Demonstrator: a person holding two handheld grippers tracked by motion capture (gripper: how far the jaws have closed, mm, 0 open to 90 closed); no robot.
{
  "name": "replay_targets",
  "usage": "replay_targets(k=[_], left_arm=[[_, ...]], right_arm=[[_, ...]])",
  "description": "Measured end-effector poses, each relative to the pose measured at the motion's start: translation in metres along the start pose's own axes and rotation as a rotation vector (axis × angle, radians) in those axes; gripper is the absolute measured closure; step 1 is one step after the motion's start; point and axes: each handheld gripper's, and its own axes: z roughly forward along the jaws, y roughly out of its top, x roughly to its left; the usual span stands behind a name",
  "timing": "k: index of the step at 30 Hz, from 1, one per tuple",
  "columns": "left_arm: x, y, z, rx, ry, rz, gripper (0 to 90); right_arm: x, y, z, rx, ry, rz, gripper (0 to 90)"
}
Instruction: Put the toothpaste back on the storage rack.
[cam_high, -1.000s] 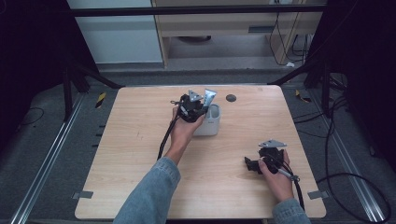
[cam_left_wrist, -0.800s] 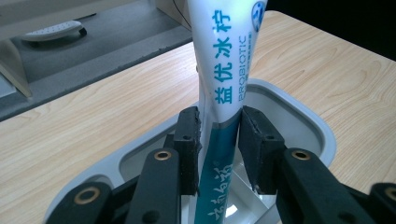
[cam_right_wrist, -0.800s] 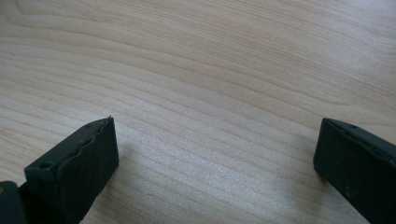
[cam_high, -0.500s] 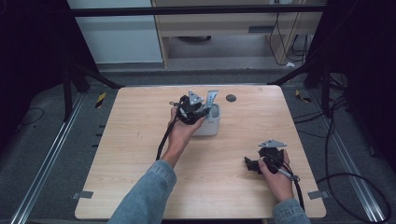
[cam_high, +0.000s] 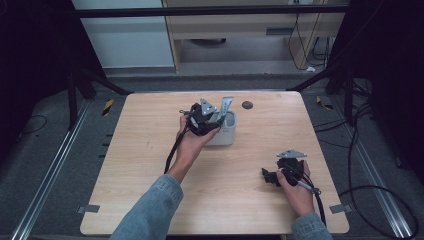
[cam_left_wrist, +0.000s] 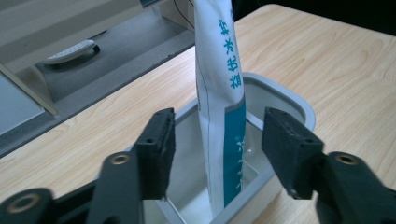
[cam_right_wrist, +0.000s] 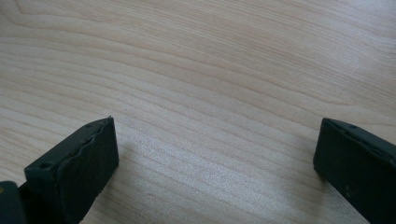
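Observation:
A white and teal tube (cam_left_wrist: 219, 93) stands upright in a pale grey cup (cam_left_wrist: 299, 105) near the table's far middle. My left gripper (cam_left_wrist: 219, 140) straddles the tube. Its jaws have just been opening, and both pads (cam_left_wrist: 156, 149) stand clear of the tube. From above, the left gripper (cam_high: 202, 120) sits at the cup's (cam_high: 227, 136) left side, with the tube (cam_high: 226, 106) poking up beside it. My right gripper (cam_high: 267, 176) rests on the table at the front right. Its jaws are wide apart, with bare wood between them (cam_right_wrist: 215, 154).
A small dark round disc (cam_high: 247, 105) lies on the wooden table (cam_high: 150, 165) behind the cup. Beyond the far edge are a wooden cabinet (cam_high: 240, 30) and floor cables (cam_high: 370, 190) to the right.
The left hand has barely shifted beside the cup, and the tube stays upright in it. The right hand has not moved.

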Motion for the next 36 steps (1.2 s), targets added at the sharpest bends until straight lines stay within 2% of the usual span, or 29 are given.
replay_targets(k=[2,6,7,9,15,20,22,24,27,31,36], left_arm=[[0.0,0.0,-0.002,0.01,-0.006,0.005,36.2],[-0.002,0.001,-0.007,0.018,-0.028,-0.002,35.0],[-0.002,0.002,-0.01,0.02,-0.045,-0.009,33.4],[-0.002,0.002,-0.011,0.022,-0.052,-0.01,30.3],[-0.006,0.0,-0.015,0.052,-0.093,0.008,21.2],[-0.009,-0.001,-0.019,0.053,-0.105,0.01,11.7],[-0.011,-0.001,-0.021,0.053,-0.093,0.007,7.1],[-0.012,0.0,-0.021,0.053,-0.082,0.0,5.3],[-0.015,0.0,-0.023,0.063,-0.098,-0.008,3.3],[-0.022,-0.004,-0.029,0.07,-0.118,0.007,2.6],[-0.025,-0.01,-0.038,0.074,-0.127,0.005,2.6]], right_arm=[[0.0,0.0,0.0,0.0,0.0,0.0,0.4],[0.0,0.0,0.0,0.0,0.0,0.0,0.4],[0.0,0.0,0.0,0.0,0.0,0.0,0.4],[0.0,0.0,0.0,0.0,0.0,0.0,0.4],[0.0,0.0,0.0,0.0,0.0,-0.001,0.4],[0.0,0.0,0.0,0.0,0.0,-0.001,0.4],[0.0,0.0,0.0,0.0,0.0,-0.001,0.4],[0.0,0.0,0.0,0.0,0.0,-0.001,0.4],[0.0,0.0,0.0,0.0,0.0,-0.001,0.4],[0.0,0.0,0.0,0.0,0.0,-0.001,0.4],[0.0,0.0,0.0,0.0,0.0,-0.001,0.4]])
